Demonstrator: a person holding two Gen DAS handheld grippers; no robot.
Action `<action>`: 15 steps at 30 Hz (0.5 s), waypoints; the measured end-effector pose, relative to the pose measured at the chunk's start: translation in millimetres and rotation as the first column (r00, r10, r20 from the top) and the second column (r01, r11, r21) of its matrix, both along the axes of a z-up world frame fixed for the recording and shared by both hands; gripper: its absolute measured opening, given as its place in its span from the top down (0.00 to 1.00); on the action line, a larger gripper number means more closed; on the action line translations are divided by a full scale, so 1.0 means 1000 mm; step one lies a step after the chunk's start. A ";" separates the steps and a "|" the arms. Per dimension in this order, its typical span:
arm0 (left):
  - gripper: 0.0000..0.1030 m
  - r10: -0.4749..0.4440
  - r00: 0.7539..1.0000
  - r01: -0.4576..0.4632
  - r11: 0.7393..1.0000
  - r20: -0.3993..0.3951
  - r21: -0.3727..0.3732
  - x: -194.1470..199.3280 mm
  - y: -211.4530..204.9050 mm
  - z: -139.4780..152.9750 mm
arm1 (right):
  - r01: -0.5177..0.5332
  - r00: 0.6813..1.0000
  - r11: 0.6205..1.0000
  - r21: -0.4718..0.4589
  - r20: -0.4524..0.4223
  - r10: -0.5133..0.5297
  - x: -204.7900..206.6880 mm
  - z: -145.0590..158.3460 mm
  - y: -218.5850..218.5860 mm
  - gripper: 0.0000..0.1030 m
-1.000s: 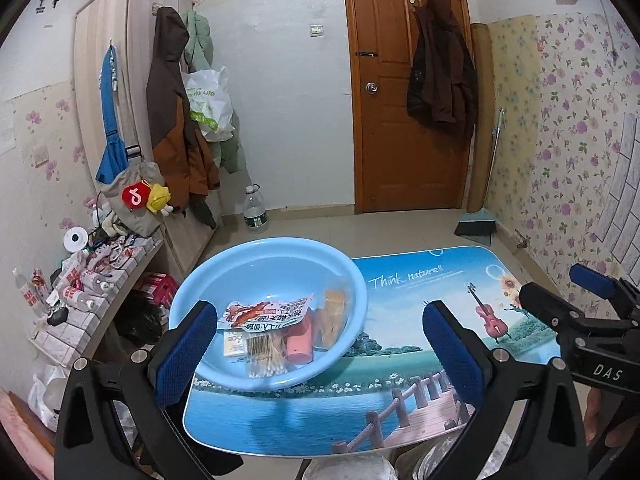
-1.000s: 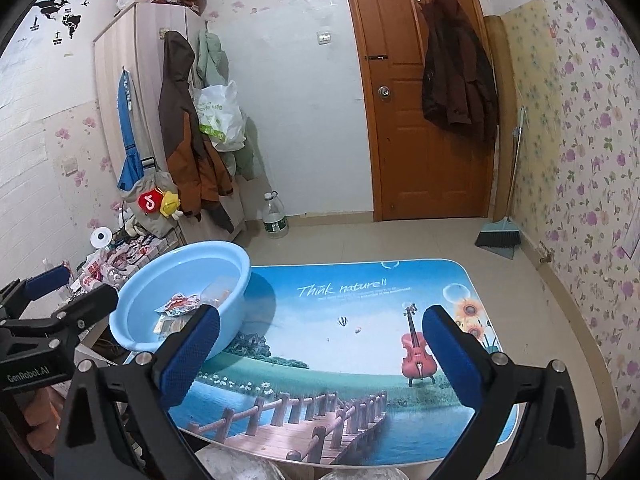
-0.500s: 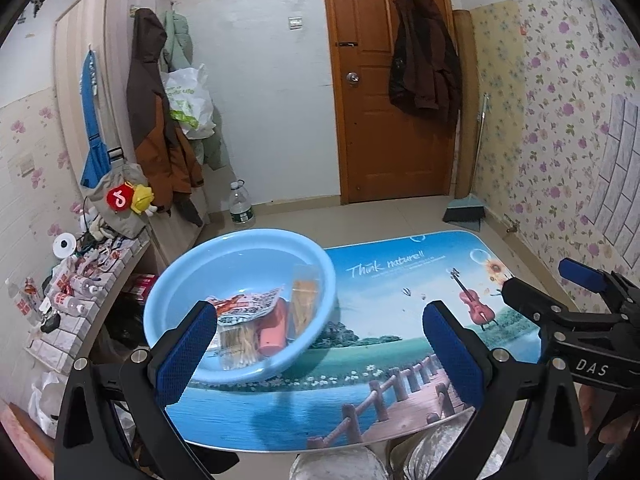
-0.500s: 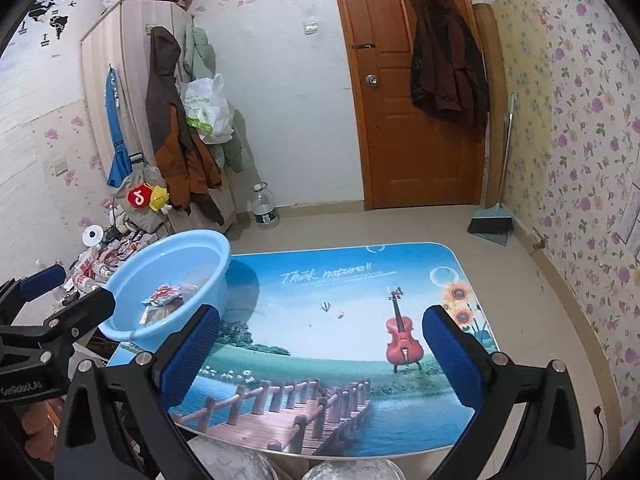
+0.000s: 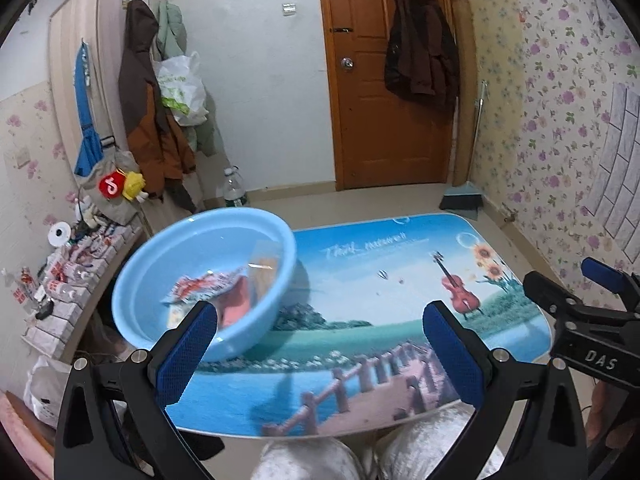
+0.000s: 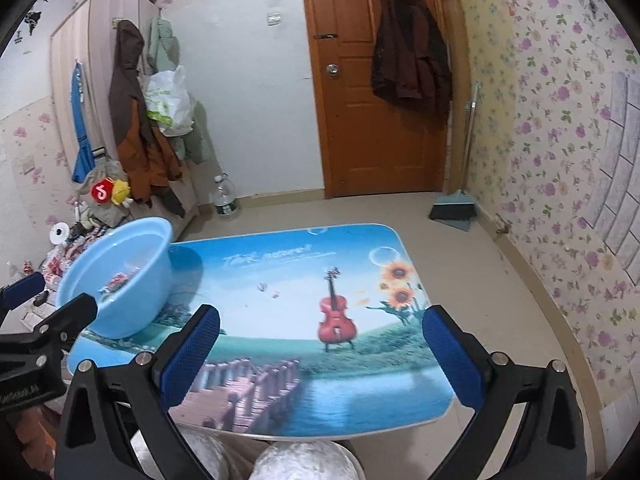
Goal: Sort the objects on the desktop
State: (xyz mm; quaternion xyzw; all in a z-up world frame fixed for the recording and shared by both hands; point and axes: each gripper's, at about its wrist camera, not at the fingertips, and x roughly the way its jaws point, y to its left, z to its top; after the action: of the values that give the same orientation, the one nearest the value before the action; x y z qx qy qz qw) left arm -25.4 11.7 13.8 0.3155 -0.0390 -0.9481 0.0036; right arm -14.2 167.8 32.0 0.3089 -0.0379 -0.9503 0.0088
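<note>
left hand-held gripper [image 5: 320,348]: held wide apart, nothing gripped | blue basin [image 5: 192,248]: set on table [image 5: 380,288], packets seen inside

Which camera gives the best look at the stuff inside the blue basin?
The left wrist view. It looks down into the blue basin, showing a red-and-white packet, a pink item and a clear orange packet. The right wrist view shows the basin small at the left edge, with only the red-and-white packet recognisable.
</note>
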 end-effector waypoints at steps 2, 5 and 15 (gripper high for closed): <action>0.00 0.001 1.000 -0.001 1.000 0.014 0.007 0.000 0.004 -0.005 | 0.007 1.000 1.000 -0.010 0.018 -0.006 0.002 -0.007 0.003 0.01; 0.00 -0.006 0.999 0.005 1.000 0.035 0.013 0.001 0.008 -0.011 | 0.007 0.999 1.000 -0.019 0.038 -0.006 0.004 -0.015 0.005 0.01; 0.00 -0.009 0.999 0.007 1.000 0.044 0.028 -0.001 0.005 -0.011 | 0.004 0.999 1.000 -0.012 0.048 -0.003 0.004 -0.018 0.000 0.01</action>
State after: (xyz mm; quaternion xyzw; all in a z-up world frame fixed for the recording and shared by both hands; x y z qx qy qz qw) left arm -26.0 16.8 2.7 0.3363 -0.0271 -0.9413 -0.0055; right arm -10.4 167.3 13.9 0.3316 -0.0442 -0.9424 0.0081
